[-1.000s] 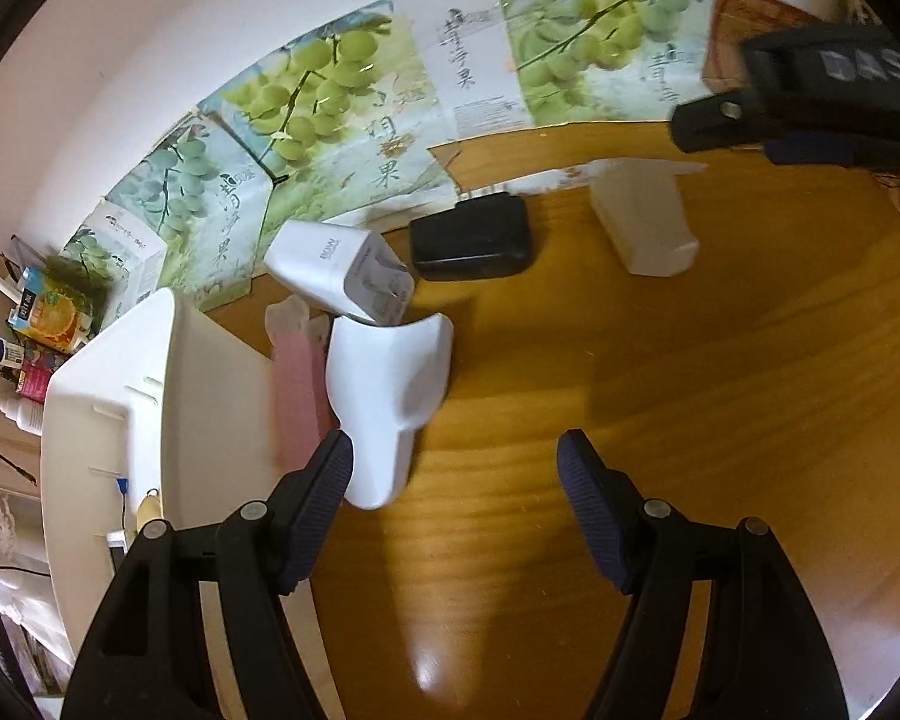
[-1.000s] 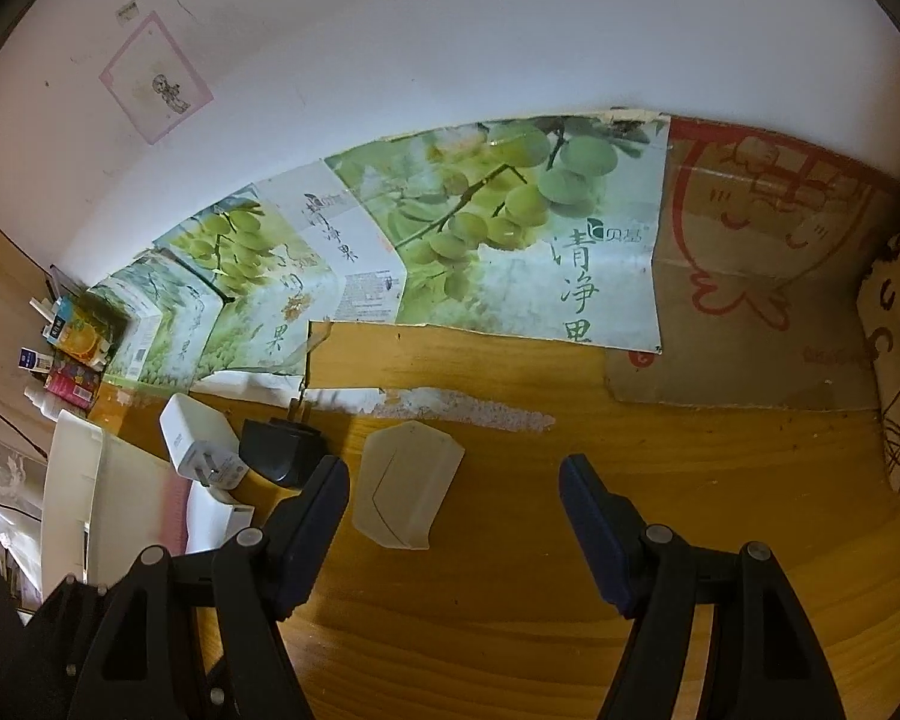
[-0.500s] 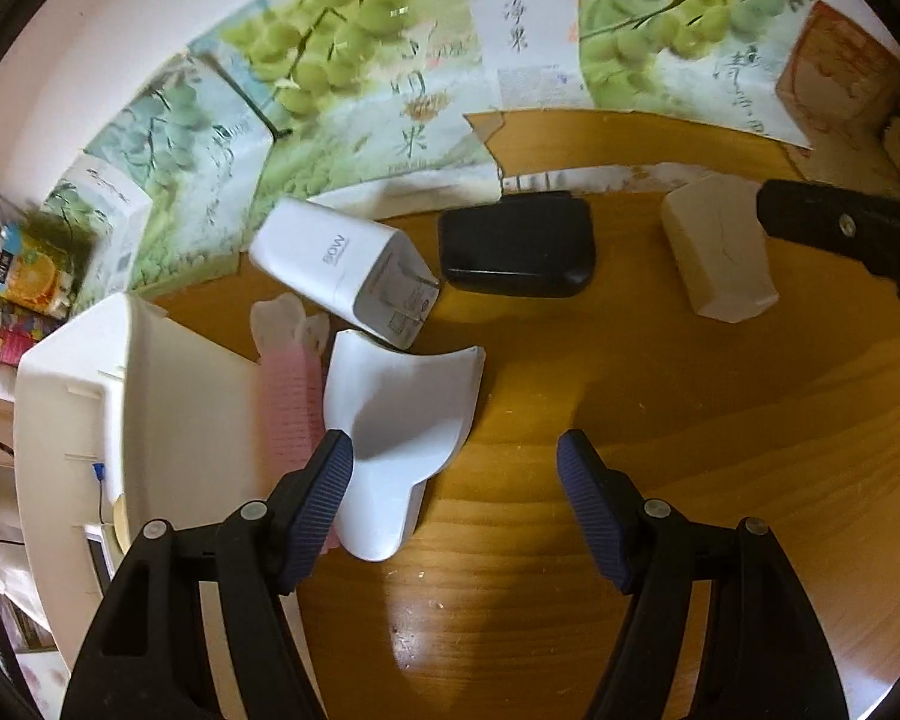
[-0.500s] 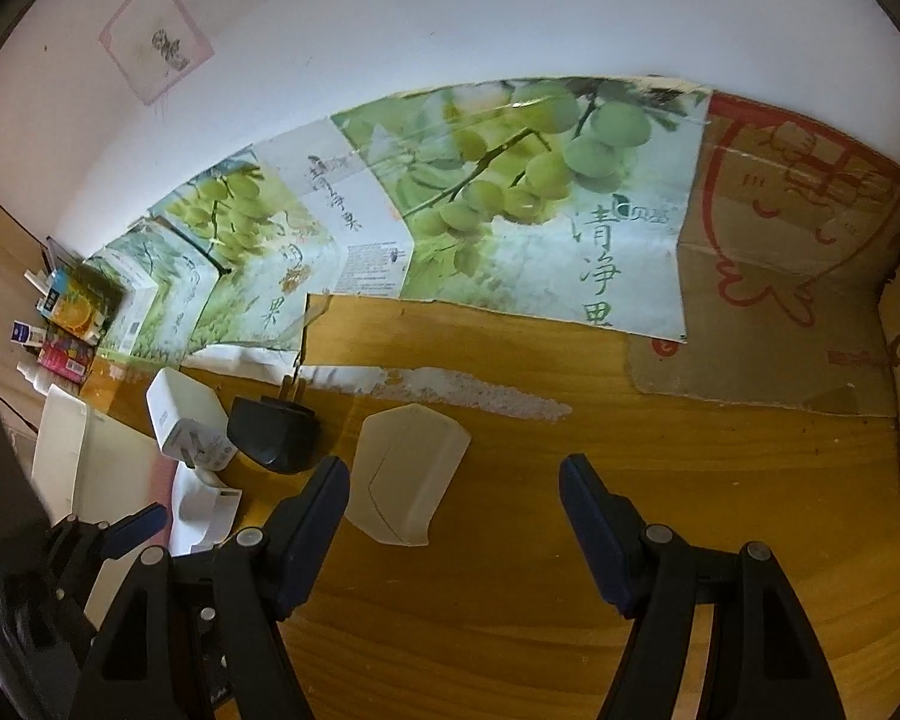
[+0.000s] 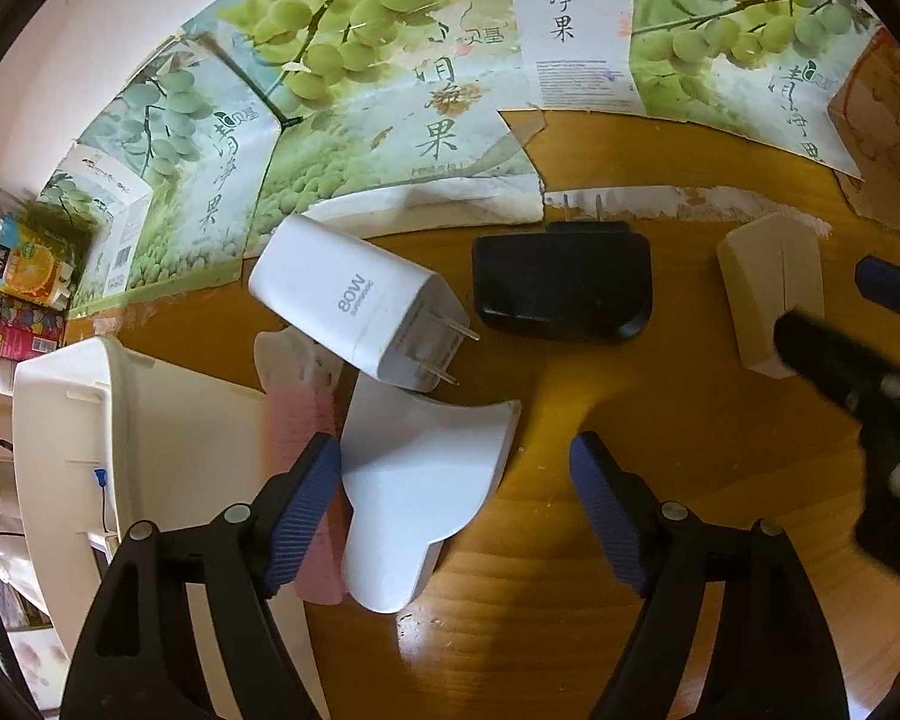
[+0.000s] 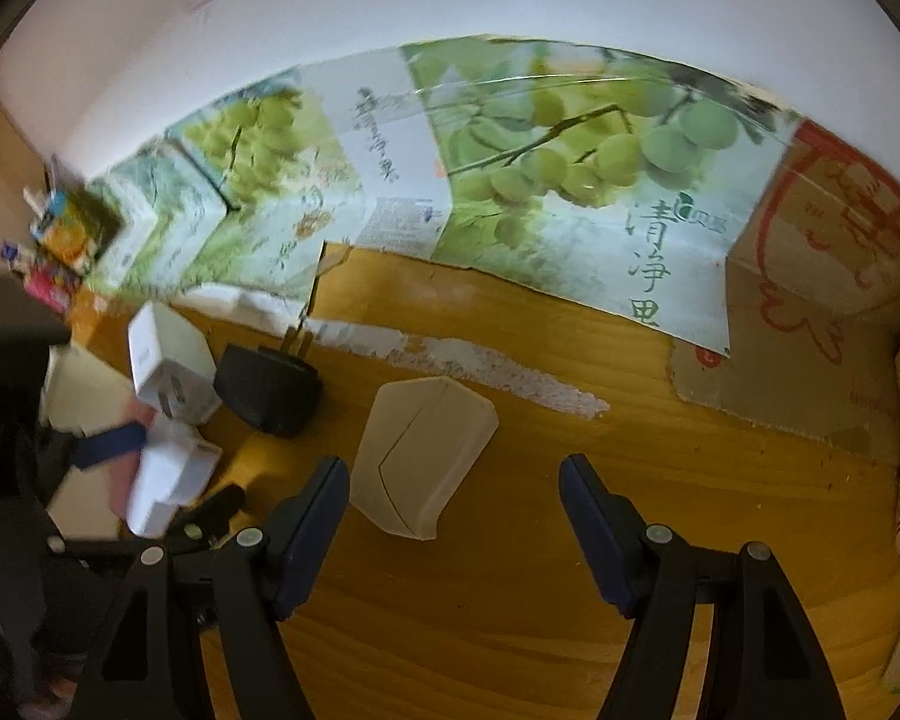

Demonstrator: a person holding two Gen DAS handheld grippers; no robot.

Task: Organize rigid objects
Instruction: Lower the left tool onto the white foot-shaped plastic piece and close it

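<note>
On the wooden table lie a white 80W charger (image 5: 354, 300), a black adapter (image 5: 561, 282), a cream plug block (image 5: 771, 294), a white curved plastic piece (image 5: 420, 474) and a pink-and-white piece (image 5: 303, 420). My left gripper (image 5: 456, 510) is open, its fingers on either side of the white curved piece's near end. My right gripper (image 6: 453, 525) is open and empty, just in front of the cream plug block (image 6: 423, 456); its fingers show at the right of the left wrist view (image 5: 840, 372). The charger (image 6: 171, 366) and black adapter (image 6: 270, 390) show at its left.
A white plastic bin (image 5: 90, 450) stands at the left beside the pink piece. Grape-printed cardboard (image 5: 390, 90) lines the back wall. Small boxes and bottles (image 5: 24, 276) crowd the far left. Brown cardboard (image 6: 810, 330) lies at the right.
My left gripper has moved forward and lower over the white curved piece. My right gripper has moved forward and left toward the cream block.
</note>
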